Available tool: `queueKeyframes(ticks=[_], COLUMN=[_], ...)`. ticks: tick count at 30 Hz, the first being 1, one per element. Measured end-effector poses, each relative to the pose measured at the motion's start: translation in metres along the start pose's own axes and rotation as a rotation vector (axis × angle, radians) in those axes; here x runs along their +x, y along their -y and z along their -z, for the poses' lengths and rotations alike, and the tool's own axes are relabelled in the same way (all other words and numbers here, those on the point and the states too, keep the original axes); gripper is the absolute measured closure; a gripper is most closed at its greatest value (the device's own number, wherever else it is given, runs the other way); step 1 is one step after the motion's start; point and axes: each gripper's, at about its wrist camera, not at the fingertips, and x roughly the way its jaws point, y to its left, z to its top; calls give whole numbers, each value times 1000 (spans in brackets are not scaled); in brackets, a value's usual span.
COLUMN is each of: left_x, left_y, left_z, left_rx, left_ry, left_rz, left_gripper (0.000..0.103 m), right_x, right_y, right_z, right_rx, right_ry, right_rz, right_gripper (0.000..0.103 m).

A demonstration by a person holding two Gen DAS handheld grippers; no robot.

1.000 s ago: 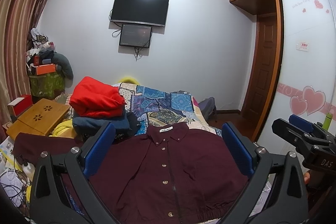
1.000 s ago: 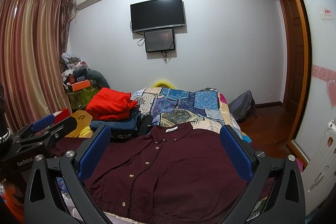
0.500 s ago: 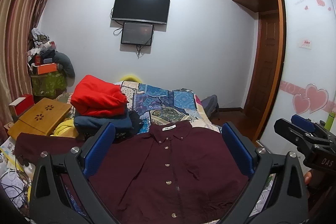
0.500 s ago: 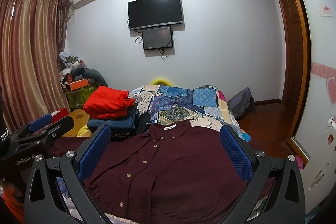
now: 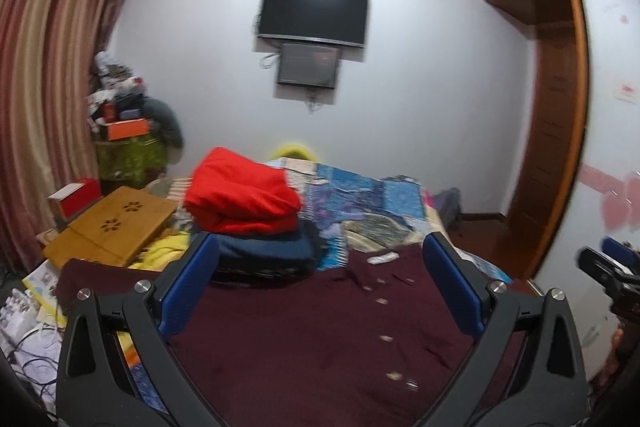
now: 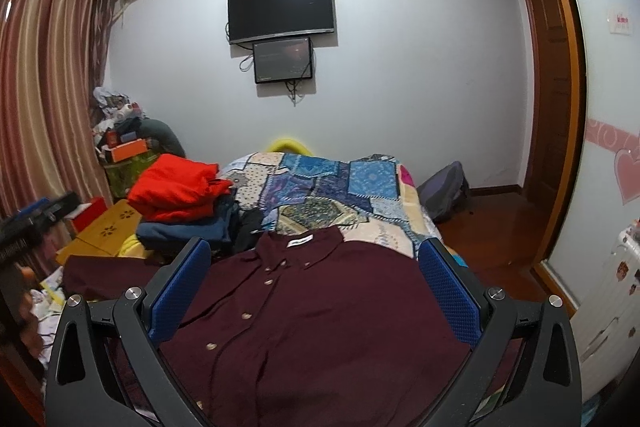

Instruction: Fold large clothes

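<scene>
A large maroon button-up shirt [image 5: 320, 339] lies spread flat, front up, on the near end of the bed, collar pointing away; it also shows in the right wrist view [image 6: 320, 327]. Its left sleeve [image 5: 104, 281] stretches out to the left. My left gripper [image 5: 320, 291] is open and empty, held above the shirt. My right gripper [image 6: 314, 291] is open and empty, also above the shirt. The right gripper shows at the right edge of the left wrist view [image 5: 612, 273], and the left gripper at the left edge of the right wrist view [image 6: 36, 215].
A stack of folded clothes, red [image 5: 240, 195] over dark blue [image 5: 264, 251], sits on the patchwork quilt [image 6: 320, 187] behind the shirt's left shoulder. A wooden lap desk [image 5: 112, 223] and clutter lie left of the bed. A backpack [image 6: 444, 191] rests on the floor at right.
Both grippers shifted left and tilted, so the shirt sits further right in the left wrist view, which is now motion-blurred. The shirt has not moved. Both grippers stay open.
</scene>
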Motion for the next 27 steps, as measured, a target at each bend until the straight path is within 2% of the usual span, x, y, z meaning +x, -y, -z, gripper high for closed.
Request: queueKeyframes(ticks=[8, 13, 15, 23, 27], left_x=[46, 82, 91, 133, 144], left_y=[-112, -187, -211, -327, -361], left_z=[-8, 15, 27, 106, 143], left_rx=[-119, -199, -248, -635, -761], left_ry=[-55, -176, -219, -407, -461], left_rz=[-218, -332, -348, -338, -334], left_gripper=[1, 1, 1, 2, 3], right_x=[27, 48, 57, 94, 112], right_y=[12, 15, 18, 16, 15], right_z=[-2, 3, 4, 12, 19], right_rx=[-5, 3, 5, -6, 3], right_ry=[-33, -96, -125, -244, -315], right_rz=[54, 81, 89, 116, 121], right_gripper=[0, 0, 0, 0, 0])
